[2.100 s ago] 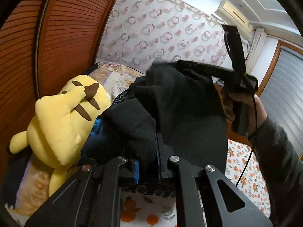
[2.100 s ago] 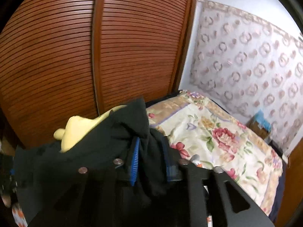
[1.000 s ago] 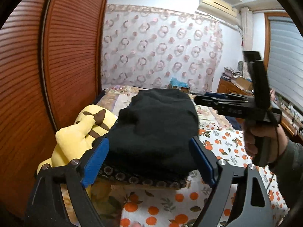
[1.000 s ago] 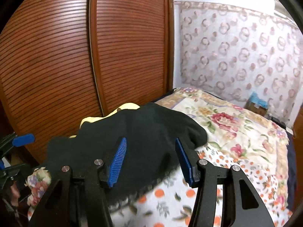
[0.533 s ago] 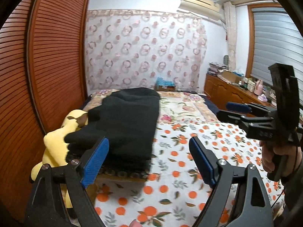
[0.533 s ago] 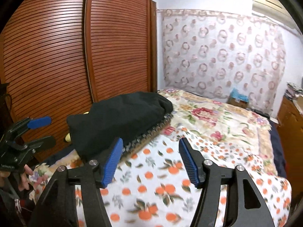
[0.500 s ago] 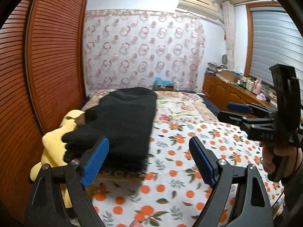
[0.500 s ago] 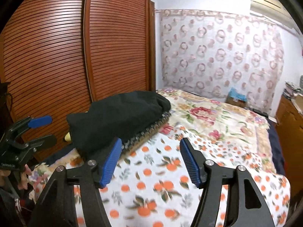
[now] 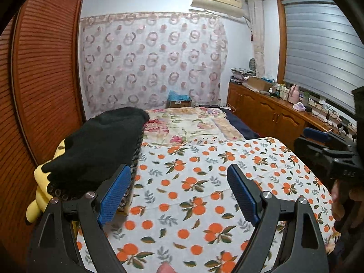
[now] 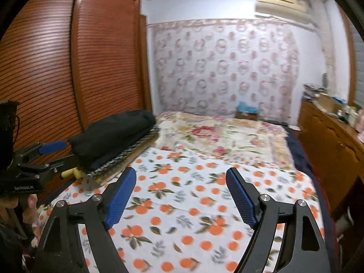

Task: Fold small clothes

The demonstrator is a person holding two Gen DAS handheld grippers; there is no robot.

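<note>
Both of your claws hang empty over the bed, and the folded black garment lies on top of a stack at the bed's left edge, against the wooden wardrobe. In the left wrist view your left gripper stands released, blue pads spread wide with only the orange-print sheet showing between them. Your right gripper is likewise released; its jaws have just been opening, and nothing sits between them either. The garment rests on what looks like a patterned cushion or folded blanket, though the right wrist view is too blurred to say which. A yellow plush toy peeks out from under the stack on the wardrobe side. The placement reads as deliberate: the finished piece is parked at the side so the open stretch of sheet in front of you stays free as a folding surface. With both claws let go and apart from the cloth, this piece looks done, and the spread pads are ready to take the next item. No other small clothes show on the sheet in either view, so the next one probably lies outside these frames. Beyond, the floral quilt covers the far half of the bed below the curtain.
</note>
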